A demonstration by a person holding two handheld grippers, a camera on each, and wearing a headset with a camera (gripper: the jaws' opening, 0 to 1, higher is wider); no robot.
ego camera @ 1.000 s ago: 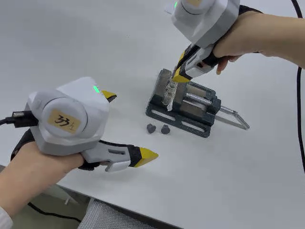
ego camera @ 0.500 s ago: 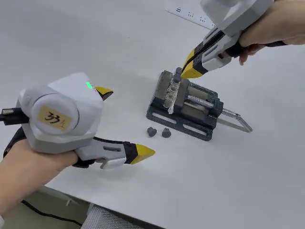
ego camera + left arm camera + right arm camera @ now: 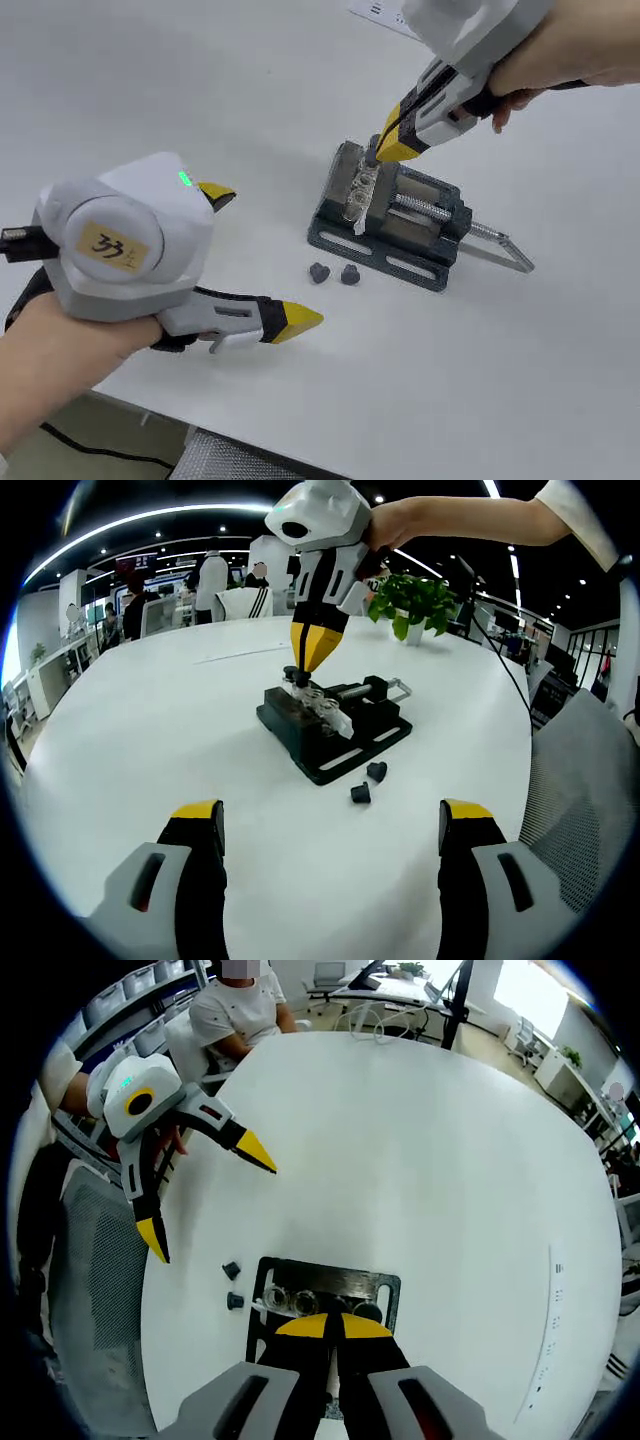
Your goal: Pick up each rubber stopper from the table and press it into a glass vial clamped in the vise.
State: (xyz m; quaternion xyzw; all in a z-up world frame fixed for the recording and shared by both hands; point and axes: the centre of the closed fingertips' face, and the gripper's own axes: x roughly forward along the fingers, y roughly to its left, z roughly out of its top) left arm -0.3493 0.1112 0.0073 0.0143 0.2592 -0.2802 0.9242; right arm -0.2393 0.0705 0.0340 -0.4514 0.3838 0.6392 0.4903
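Observation:
A dark vise (image 3: 432,255) clamps a row of clear glass vials (image 3: 358,192) on the white table. My right gripper (image 3: 384,152) hangs over the far end of the row, shut on a dark rubber stopper (image 3: 372,155) that touches or nearly touches a vial mouth. Two more stoppers (image 3: 319,272) (image 3: 350,274) lie in front of the vise. My left gripper (image 3: 262,257) stands open at the near left, apart from everything. The left gripper view has the vise (image 3: 300,730), the loose stoppers (image 3: 360,793) and the right gripper's fingertips (image 3: 312,650). The right gripper view looks down on the vials (image 3: 290,1302).
The vise's handle (image 3: 500,246) sticks out to the right along the table. A white power strip (image 3: 375,10) lies at the far edge. A mesh chair back (image 3: 225,455) sits below the table's near edge. People sit at desks (image 3: 140,610) in the background.
The right gripper rose from the vials with the stopper, then came back down and left onto the far end of the row. The left gripper stayed open in place.

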